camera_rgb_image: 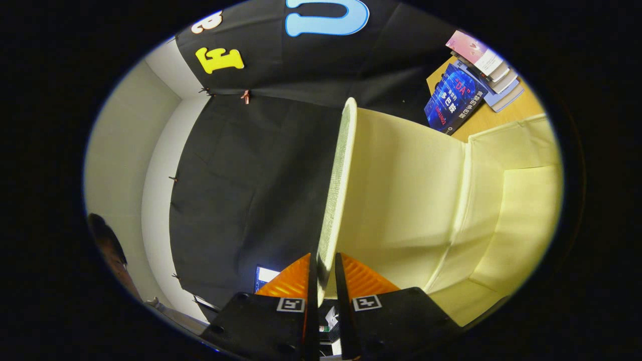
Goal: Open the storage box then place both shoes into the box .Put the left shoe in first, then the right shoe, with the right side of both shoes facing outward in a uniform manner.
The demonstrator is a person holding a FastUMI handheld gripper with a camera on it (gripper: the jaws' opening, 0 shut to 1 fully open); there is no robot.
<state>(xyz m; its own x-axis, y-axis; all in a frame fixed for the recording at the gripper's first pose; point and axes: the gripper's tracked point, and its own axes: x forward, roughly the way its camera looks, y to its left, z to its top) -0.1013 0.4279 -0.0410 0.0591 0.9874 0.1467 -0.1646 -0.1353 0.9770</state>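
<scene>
Two fingers point(301, 281) sit closest to my camera, nearly together, pinching the thin edge of one lid point(337, 190). I count one storage box point(491, 220), pale yellow, open, its lid seen edge-on running straight ahead from between the fingers. Box interior lies right of the lid. One stack of books point(471, 85) sits beyond the box on one wooden table point(506, 113). Gripper point(321, 273) looks rolled sideways.

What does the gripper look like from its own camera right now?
The gripper has two wedge-shaped fingers with ribbed faces, tapering forward from blocky black mounts. Each mount carries a small square black-and-white marker near the finger base, and round screw holes show on the left mount.
</scene>
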